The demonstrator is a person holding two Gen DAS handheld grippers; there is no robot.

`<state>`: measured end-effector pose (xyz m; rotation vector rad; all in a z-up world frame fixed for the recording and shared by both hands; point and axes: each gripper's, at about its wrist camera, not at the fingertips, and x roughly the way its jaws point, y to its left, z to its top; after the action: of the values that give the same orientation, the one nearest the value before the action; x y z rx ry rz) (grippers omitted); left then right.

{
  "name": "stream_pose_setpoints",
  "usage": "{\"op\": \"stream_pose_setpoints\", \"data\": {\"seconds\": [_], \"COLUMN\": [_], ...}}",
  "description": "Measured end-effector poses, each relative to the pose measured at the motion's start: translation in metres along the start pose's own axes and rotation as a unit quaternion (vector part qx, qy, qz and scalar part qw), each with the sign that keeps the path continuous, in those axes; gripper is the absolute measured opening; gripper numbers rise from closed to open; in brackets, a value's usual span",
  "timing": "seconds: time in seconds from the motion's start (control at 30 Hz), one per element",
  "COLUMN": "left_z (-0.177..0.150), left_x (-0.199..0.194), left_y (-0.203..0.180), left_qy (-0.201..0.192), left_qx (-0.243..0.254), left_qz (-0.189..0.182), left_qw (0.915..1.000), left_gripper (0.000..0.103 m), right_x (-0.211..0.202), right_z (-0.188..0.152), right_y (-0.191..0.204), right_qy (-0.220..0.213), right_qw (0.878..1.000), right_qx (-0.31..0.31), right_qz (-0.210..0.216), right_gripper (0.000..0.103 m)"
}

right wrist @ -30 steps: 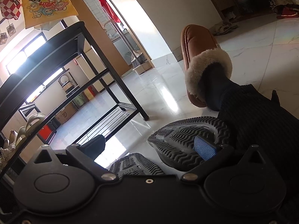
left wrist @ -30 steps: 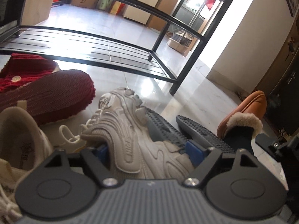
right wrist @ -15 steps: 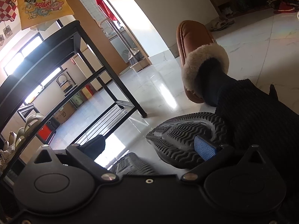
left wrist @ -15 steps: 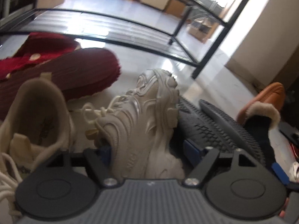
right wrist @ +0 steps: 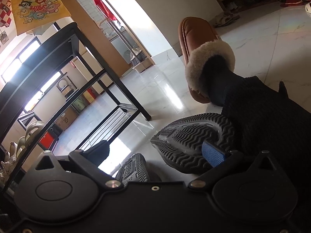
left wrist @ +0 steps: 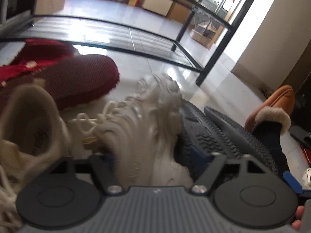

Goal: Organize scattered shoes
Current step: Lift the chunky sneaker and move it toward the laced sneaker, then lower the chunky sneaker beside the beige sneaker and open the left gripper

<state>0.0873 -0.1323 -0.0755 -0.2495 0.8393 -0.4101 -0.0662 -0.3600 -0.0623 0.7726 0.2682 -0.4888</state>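
Left hand-held gripper [left wrist: 153,155] clamped on beige sneaker [left wrist: 147,120]; right hand-held gripper [right wrist: 155,153] astride black shoe [right wrist: 190,141], grip unclear.

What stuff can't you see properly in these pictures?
- Beige sneaker in the left gripper: left wrist view, motion blur smears its details, and the gripper body covers its heel.
- Second beige sneaker: left wrist view, cut off by the left edge.
- Dark-soled shoe at the right gripper: right wrist view shows only the tread; its upper faces away.
- Right gripper's left finger: silhouetted by floor glare.
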Motion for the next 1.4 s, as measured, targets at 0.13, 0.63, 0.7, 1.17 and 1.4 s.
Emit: {"op": "stream_pose_setpoints", "data": {"seconds": [0.13,0.63,0.7,1.17,1.4], "left_z": [0.006,0.019,0.022,0.051,0.064], "left_x": [-0.004,-0.026,-0.028,-0.061,-0.101], "left_y": [0.003,-0.026,-0.023,-0.025,-0.015], "left_qy": [0.01,-0.027,-0.027,-0.077,-0.106], "left_qx": [0.004,0.059,0.048,0.041,0.038], "left_qz": [-0.018,-0.031,-0.029,-0.041,-0.036], "left_qw": [0.9998,0.9974,0.9981,0.9954,0.993], "left_gripper": [0.028,0.013,0.013,0.012,0.013], "right_x": [0.0,0.001,0.001,0.002,0.001], "right_z": [-0.001,-0.001,-0.001,0.0,-0.003], "right_y": [0.001,0.0,0.0,-0.001,0.002], "right_qy": [0.001,0.003,0.003,0.005,0.007], "right_qw": [1.0,1.0,1.0,1.0,1.0], "right_qx": [-0.003,0.001,0.002,0.009,0.004], "right_qz": [-0.002,-0.004,-0.005,-0.007,-0.01], "right_gripper": [0.103,0.103,0.103,0.103,0.103]}}
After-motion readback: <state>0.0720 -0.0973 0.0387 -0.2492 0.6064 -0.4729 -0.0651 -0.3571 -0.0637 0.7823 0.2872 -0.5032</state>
